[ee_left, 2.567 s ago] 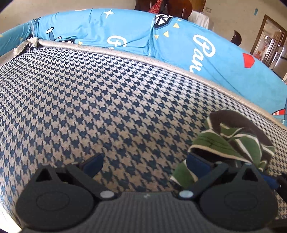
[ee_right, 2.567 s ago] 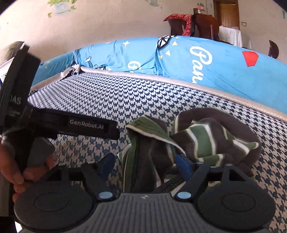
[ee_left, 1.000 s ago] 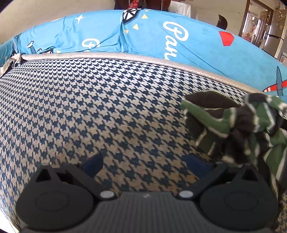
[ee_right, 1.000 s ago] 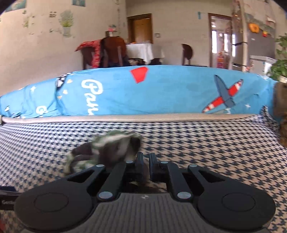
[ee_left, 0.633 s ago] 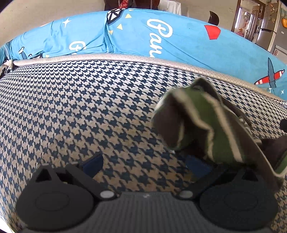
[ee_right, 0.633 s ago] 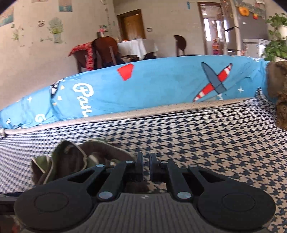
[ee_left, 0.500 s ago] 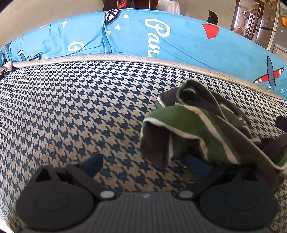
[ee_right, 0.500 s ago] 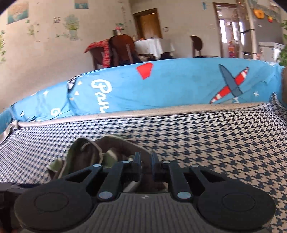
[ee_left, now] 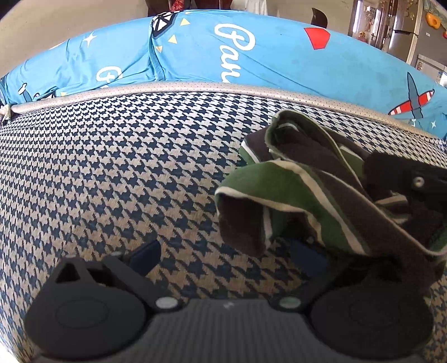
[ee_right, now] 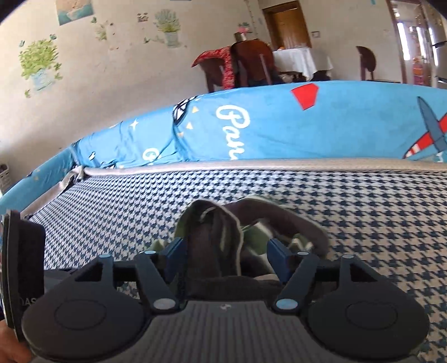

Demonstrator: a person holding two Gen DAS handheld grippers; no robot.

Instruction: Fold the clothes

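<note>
I'm looking across a houndstooth cover (ee_left: 117,167) with grey piping (ee_left: 195,88) along its far edge, and behind that a blue sheet (ee_left: 251,55) printed with white script, a red patch and a striped plane. In the right view the room opens up beyond it: a wall with plant stickers (ee_right: 39,64), a chair (ee_right: 251,64) draped in red cloth, a table under a white cloth (ee_right: 301,60), and a wooden door (ee_right: 287,23). Nothing stands on the cover between my grippers and the piping except the garment (ee_left: 301,184), a crumpled green, brown and white striped piece.

My left gripper (ee_left: 226,255) has its fingers spread wide with only cover between them. The garment lies bunched toward the right, one rolled fold hanging over the right finger and hiding its pad; the left pad (ee_left: 145,252) is clear of it. The black body of the right gripper (ee_left: 405,178) pokes in at that view's right edge, against the cloth.

From the right view, my right gripper (ee_right: 226,250) is also spread wide, and the garment (ee_right: 220,234) rises as a hump in the gap between the two blue pads (ee_right: 176,248), close to each; I cannot tell if it touches them. The left gripper's body (ee_right: 25,268) shows at the left edge.
</note>
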